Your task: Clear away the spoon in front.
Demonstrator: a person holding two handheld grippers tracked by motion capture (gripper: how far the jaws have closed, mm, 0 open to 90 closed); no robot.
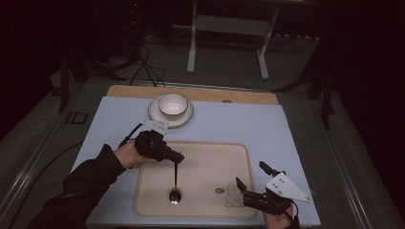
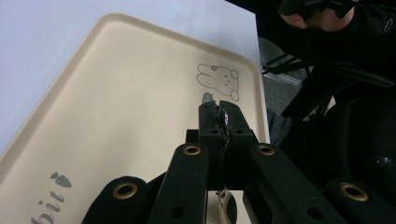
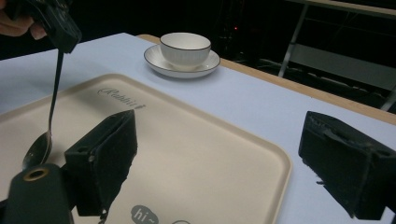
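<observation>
While a pale blue table [image 1: 286, 129] carries every item in the scene, a beige tray [image 1: 205, 157] with a rabbit drawing [image 1: 234, 195] at its near right corner lies on the table's near half. Beyond the tray's far edge, left of centre, a white saucer [image 1: 155, 117] supports a white bowl [image 1: 172, 104]. Over the tray's left part, the left gripper [image 1: 175, 160] points downward with its jaws clamped on the top of the handle of a metal spoon [image 1: 175, 188]. That spoon hangs nearly upright, handle up, with its bowl low at the tray surface near the tray's near edge; whether it touches cannot be told. At the tray's near right corner, the right gripper [image 1: 250, 179] rests with its jaws spread wide and nothing between them, one jaw over the tray and the other over the bare table.
</observation>
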